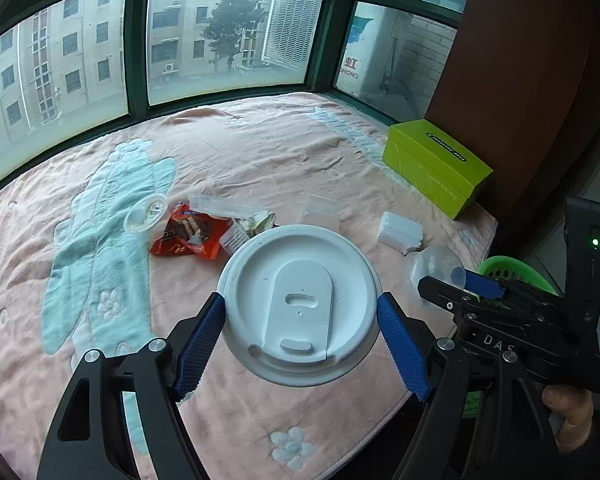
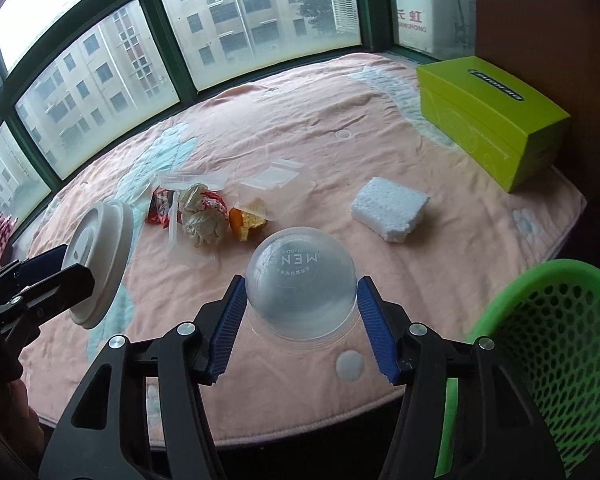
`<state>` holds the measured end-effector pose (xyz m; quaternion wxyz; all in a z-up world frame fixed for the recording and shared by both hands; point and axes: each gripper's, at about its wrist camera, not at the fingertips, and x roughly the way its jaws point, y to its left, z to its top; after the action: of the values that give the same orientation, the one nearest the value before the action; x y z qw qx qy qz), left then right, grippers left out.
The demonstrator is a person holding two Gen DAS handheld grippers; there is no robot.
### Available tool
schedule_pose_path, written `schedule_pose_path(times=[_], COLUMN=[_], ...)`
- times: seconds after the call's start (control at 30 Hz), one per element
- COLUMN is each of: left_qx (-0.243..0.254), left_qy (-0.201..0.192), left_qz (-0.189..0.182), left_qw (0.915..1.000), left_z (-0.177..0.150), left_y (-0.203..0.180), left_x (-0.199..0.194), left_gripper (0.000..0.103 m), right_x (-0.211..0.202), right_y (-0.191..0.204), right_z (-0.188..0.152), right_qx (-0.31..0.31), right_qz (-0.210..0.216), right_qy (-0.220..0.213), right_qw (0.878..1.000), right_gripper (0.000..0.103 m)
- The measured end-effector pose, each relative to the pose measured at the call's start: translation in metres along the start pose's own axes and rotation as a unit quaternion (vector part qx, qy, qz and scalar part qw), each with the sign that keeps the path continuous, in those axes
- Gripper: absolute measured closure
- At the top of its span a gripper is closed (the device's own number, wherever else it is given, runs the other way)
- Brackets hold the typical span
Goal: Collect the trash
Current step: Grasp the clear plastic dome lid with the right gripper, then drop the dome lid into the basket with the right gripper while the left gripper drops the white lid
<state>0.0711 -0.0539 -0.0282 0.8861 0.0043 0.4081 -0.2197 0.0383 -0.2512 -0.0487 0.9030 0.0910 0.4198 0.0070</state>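
The left gripper (image 1: 300,312) clamps a white round plastic cup lid (image 1: 300,304) by its rim; the right gripper (image 2: 300,300) grips a clear plastic dome lid (image 2: 302,280), both held above the pink blanket (image 1: 260,152). Only the right wrist view shows the green mesh basket (image 2: 560,344) fully, and orange peel (image 2: 248,220) beyond the dome. Farther off lie a red snack wrapper (image 1: 188,236), white foam block (image 1: 400,232) and lime-green box (image 1: 436,164), below green-framed windows (image 1: 138,40).

Open blanket (image 2: 300,128) toward the window — trash heap (image 2: 204,212) mid-way, green box (image 2: 492,120) far right.
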Motion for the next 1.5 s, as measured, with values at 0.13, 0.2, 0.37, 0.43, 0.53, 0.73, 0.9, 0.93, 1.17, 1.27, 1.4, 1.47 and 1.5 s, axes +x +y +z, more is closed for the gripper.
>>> schedule_pose_path(times=[0.13, 0.2, 0.37, 0.43, 0.53, 0.73, 0.9, 0.93, 1.17, 1.27, 1.4, 1.47, 1.5], left_qx=[0.011, 0.017, 0.03, 0.037, 0.047, 0.069, 0.087, 0.091, 0.112, 0.121, 0.13, 0.134, 0.136], left_qy=[-0.005, -0.007, -0.013, -0.015, -0.018, -0.019, -0.02, -0.019, -0.015, -0.011, -0.005, -0.001, 0.002], left_qz=[-0.012, -0.017, -0.033, -0.041, -0.052, -0.077, -0.095, -0.098, -0.116, -0.123, -0.132, -0.135, -0.138], left_qw=[0.9998, 0.9997, 0.9989, 0.9984, 0.9974, 0.9945, 0.9915, 0.9909, 0.9868, 0.985, 0.9827, 0.9816, 0.9811], left_z=[0.003, 0.004, 0.008, 0.01, 0.012, 0.015, 0.017, 0.017, 0.019, 0.018, 0.016, 0.013, 0.012], left_y=[-0.016, -0.024, -0.044, -0.054, -0.067, -0.099, -0.126, -0.131, -0.158, -0.169, -0.182, -0.187, -0.19], left_x=[-0.002, -0.003, -0.005, -0.005, -0.005, -0.002, 0.0, 0.001, 0.006, 0.01, 0.015, 0.017, 0.019], left_gripper=[0.028, 0.028, 0.028, 0.028, 0.028, 0.028, 0.028, 0.028, 0.028, 0.028, 0.028, 0.028, 0.028], right_x=[-0.023, -0.034, -0.056, -0.065, -0.078, -0.098, -0.11, -0.113, -0.125, -0.131, -0.141, -0.146, -0.148], right_y=[-0.011, -0.019, -0.036, -0.045, -0.059, -0.09, -0.117, -0.122, -0.147, -0.153, -0.159, -0.163, -0.164], right_z=[-0.009, -0.013, -0.023, -0.029, -0.037, -0.056, -0.072, -0.075, -0.088, -0.092, -0.096, -0.097, -0.098], right_qx=[0.003, 0.011, 0.029, 0.04, 0.058, 0.092, 0.123, 0.128, 0.159, 0.166, 0.174, 0.18, 0.181], right_qz=[-0.022, -0.028, -0.05, -0.056, -0.07, -0.1, -0.125, -0.129, -0.148, -0.156, -0.163, -0.165, -0.166], right_qy=[-0.016, -0.021, -0.031, -0.035, -0.039, -0.041, -0.039, -0.039, -0.04, -0.047, -0.055, -0.06, -0.062], right_qw=[1.0, 0.999, 0.998, 0.997, 0.995, 0.99, 0.984, 0.983, 0.975, 0.973, 0.97, 0.968, 0.967], right_gripper=[0.046, 0.046, 0.046, 0.046, 0.046, 0.046, 0.046, 0.046, 0.041, 0.036, 0.036, 0.034, 0.034])
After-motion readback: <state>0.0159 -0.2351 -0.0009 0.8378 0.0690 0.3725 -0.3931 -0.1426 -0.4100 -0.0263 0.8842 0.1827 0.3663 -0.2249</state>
